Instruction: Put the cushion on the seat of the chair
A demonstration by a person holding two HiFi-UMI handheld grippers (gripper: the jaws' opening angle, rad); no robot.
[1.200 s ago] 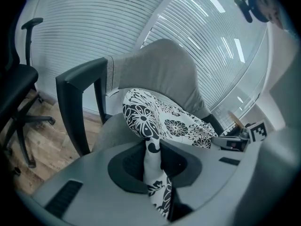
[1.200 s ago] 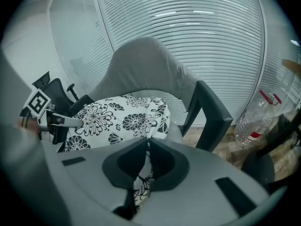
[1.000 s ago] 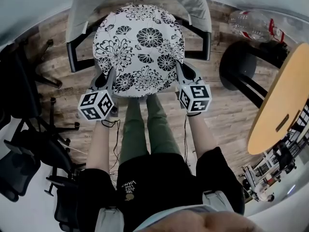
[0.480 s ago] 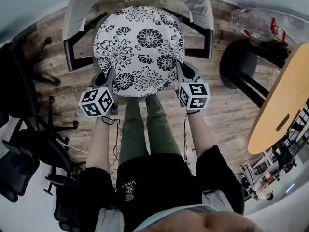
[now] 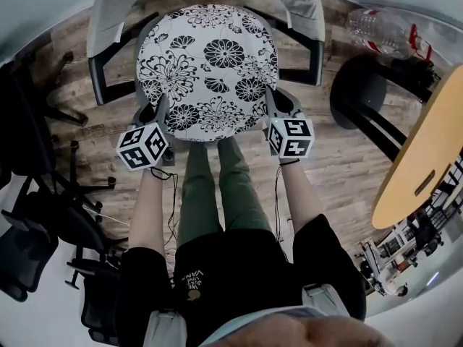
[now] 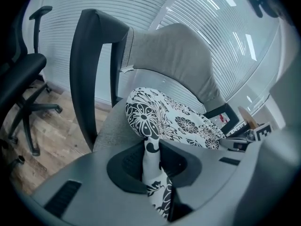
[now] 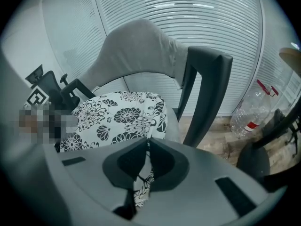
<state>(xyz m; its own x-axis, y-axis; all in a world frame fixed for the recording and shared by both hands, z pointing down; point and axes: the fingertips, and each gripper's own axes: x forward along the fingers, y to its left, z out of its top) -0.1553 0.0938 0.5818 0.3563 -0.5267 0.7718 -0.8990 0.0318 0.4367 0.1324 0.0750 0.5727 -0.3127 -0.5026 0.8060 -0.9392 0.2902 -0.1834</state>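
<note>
A round white cushion point(image 5: 208, 67) with black flower print lies over the seat of a grey chair point(image 5: 116, 13) with black armrests. My left gripper point(image 5: 160, 113) is shut on the cushion's near left edge, the fabric point(image 6: 150, 164) pinched between its jaws. My right gripper point(image 5: 271, 107) is shut on the near right edge, cloth point(image 7: 145, 171) squeezed thin between its jaws. In the left gripper view the cushion point(image 6: 174, 121) rests on the grey seat point(image 6: 110, 128). The right gripper view shows the cushion point(image 7: 120, 119) below the chair's grey backrest point(image 7: 136, 55).
A black armrest upright point(image 6: 87, 69) stands left of the seat, another point(image 7: 204, 93) on the right. A clear plastic bottle point(image 5: 380, 35) lies on the wood floor by a black round table base point(image 5: 362, 96). Black office chairs point(image 5: 32, 194) crowd the left. A wooden tabletop point(image 5: 427, 143) lies right.
Both grippers have sunk with the cushion, which has come down toward the chair's seat and slid a little farther from me. The grips have not changed.
</note>
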